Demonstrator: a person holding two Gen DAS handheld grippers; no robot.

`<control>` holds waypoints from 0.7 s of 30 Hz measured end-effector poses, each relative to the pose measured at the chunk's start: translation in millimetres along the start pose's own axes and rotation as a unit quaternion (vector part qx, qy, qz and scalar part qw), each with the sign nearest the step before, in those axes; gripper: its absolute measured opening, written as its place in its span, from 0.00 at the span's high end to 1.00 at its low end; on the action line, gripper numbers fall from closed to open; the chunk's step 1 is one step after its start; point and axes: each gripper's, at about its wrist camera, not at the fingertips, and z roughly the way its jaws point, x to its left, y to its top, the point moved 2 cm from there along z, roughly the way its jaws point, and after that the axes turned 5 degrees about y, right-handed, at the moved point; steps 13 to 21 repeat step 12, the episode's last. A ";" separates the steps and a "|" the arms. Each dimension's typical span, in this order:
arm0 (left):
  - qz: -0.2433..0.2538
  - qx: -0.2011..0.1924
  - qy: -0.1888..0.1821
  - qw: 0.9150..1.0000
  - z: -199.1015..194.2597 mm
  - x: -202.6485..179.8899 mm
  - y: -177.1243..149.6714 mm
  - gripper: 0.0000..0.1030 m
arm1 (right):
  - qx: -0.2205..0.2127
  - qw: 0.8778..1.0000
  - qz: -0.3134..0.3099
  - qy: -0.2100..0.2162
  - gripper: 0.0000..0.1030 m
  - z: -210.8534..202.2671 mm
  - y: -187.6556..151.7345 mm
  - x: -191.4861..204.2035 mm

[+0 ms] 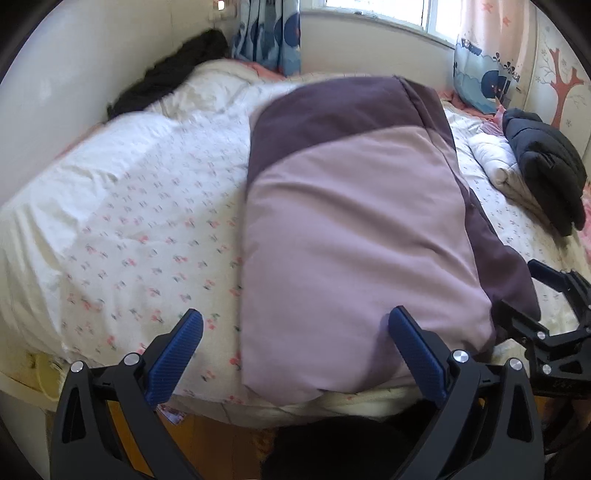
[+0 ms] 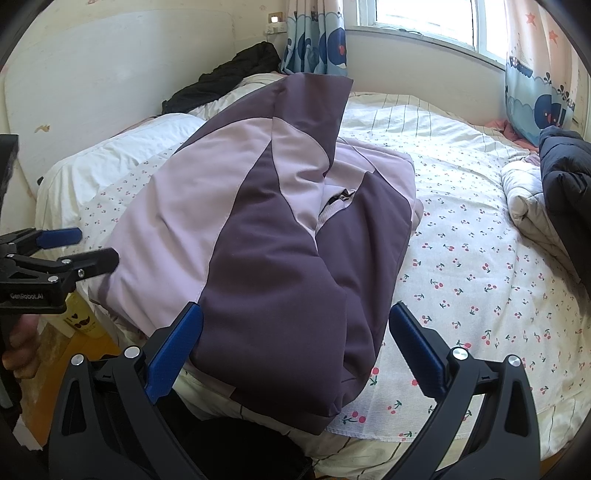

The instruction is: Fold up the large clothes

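Daylight floods in from the blown-out window (image 2: 424, 18); soft shadows on the bed (image 2: 480, 258). The left view is slightly blurred; both have fisheye-bent, dark corners.

Left gripper (image 1: 295, 332) and right gripper (image 2: 295, 328) both spread wide — fingers low in each frame, gripping nothing.

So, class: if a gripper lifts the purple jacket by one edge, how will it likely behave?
The jacket would probably drape and unfold, since its layers lie in soft folds. It looks padded, so likely bulky yet light. Its smooth fabric may slip from a shallow grip.
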 end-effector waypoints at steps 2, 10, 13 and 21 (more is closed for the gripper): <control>0.004 0.001 0.000 1.000 -0.7 -1.6 -0.2 0.07 | 0.000 1.000 0.000 0.000 0.06 0.0 0.4 0.1; -0.003 0.024 -0.003 1.000 1.4 -5.4 -2.8 0.07 | 0.001 1.000 -0.002 -0.002 0.06 -1.0 0.8 1.9; -0.013 0.023 0.006 1.000 -0.8 -6.7 -5.9 0.07 | 0.001 1.000 -0.002 -0.001 0.06 -1.1 0.9 1.9; -0.013 0.023 0.006 1.000 -0.8 -6.7 -5.9 0.07 | 0.001 1.000 -0.002 -0.001 0.06 -1.1 0.9 1.9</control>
